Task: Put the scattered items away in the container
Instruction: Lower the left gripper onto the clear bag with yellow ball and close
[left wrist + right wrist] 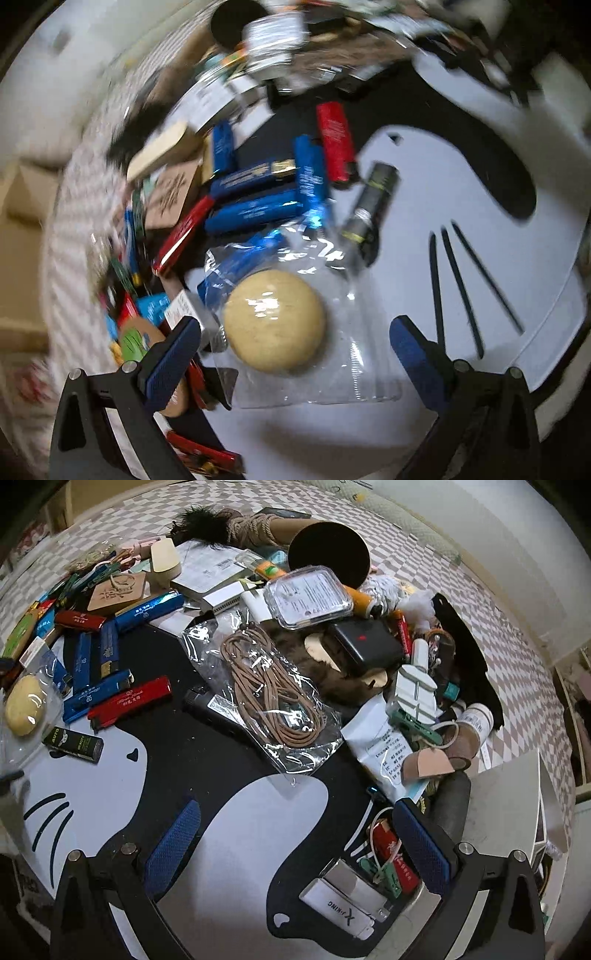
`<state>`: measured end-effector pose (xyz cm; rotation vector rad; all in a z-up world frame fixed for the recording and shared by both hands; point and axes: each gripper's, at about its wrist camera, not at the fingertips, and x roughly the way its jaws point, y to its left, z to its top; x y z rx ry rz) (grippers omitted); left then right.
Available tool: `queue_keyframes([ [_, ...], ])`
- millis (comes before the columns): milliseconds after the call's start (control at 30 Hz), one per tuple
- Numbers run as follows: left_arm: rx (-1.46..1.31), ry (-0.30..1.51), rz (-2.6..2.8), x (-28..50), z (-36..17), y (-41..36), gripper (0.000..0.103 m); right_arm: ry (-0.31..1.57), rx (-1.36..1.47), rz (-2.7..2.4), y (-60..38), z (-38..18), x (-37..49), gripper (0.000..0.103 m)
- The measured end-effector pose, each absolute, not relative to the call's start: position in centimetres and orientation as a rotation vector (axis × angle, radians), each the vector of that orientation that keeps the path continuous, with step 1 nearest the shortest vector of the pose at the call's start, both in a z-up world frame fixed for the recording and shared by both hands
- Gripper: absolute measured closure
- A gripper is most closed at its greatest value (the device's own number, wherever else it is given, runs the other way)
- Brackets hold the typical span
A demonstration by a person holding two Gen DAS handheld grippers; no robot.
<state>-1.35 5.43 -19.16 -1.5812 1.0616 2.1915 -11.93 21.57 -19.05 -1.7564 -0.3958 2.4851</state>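
A floor [424, 565] of small grey-and-white checks spreads all around, running up to a pale wall [491, 528] at the upper right of the right wrist view. A black-and-white mat [258, 823] with a cartoon animal face, whisker strokes and curved patches, lies on that floor. A white boxy piece of furniture [513, 812] stands at the right edge. In the left wrist view, cardboard boxes [26, 206] sit blurred at the far left. Light is soft and even.
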Motion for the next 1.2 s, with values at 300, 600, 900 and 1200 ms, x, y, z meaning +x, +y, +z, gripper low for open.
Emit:
queue_keyframes([
  [300,-1.442,1.294,2.218,-0.6,-19.2,5.6,0.0,-0.386,-1.756,2.468,21.7,-19.1,-11.9,0.0],
  [600,-1.447,1.215,2.229,-1.2,-16.7,4.0,0.017,-0.395,-1.74,2.457,21.9,-18.9,-12.0,0.0],
  [900,-1.431,1.195,2.295,-1.5,-14.3,2.8,0.026,-0.382,-1.719,2.421,22.6,-18.8,-12.2,0.0],
  [1200,-1.429,1.083,2.482,-3.7,-11.3,0.1,0.033,-0.379,-1.734,2.424,22.2,-18.9,-12.5,0.0],
])
